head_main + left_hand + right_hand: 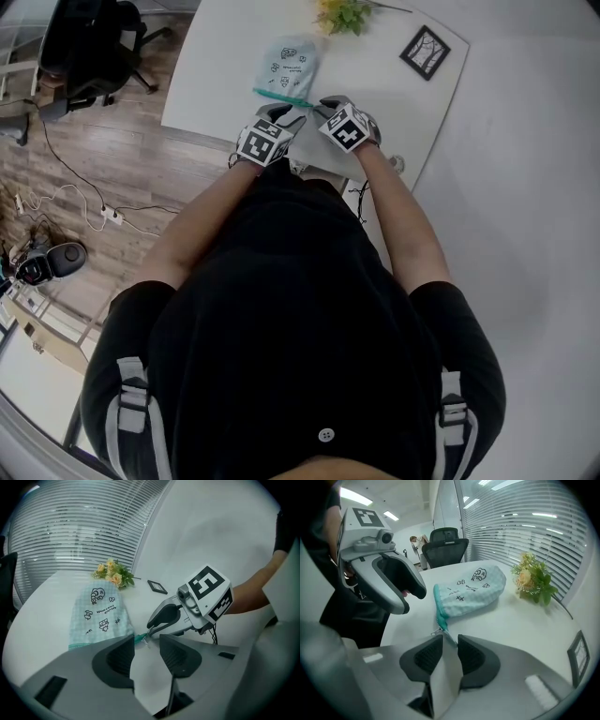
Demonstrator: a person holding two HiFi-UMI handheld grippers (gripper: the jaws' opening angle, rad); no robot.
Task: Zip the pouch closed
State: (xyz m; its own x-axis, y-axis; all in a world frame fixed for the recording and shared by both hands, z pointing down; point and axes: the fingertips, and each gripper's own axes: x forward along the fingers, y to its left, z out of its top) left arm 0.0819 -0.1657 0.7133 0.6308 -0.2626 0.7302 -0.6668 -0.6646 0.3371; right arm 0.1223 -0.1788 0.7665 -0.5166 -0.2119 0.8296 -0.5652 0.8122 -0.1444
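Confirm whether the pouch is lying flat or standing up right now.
Lying flat: the pouch rests printed side up on the table, its green zipper edge nearest the person.

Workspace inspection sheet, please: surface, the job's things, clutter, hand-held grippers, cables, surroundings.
Surface: white table, nothing spilled on it.
Job's things: checked teal pouch lies flat. Its zipper faces the person, with the metal pull at the end nearest both grippers.
Clutter: flower sprig and small black frame at the far edge.
Grippers: left hand-held gripper open, nothing between its jaws. Right hand-held gripper open, with the zipper's teal tail running between its jaws, not yet pinched.
Cables: power strip with loose cables on the floor.
Surroundings: wooden floor, office chair, window blinds.
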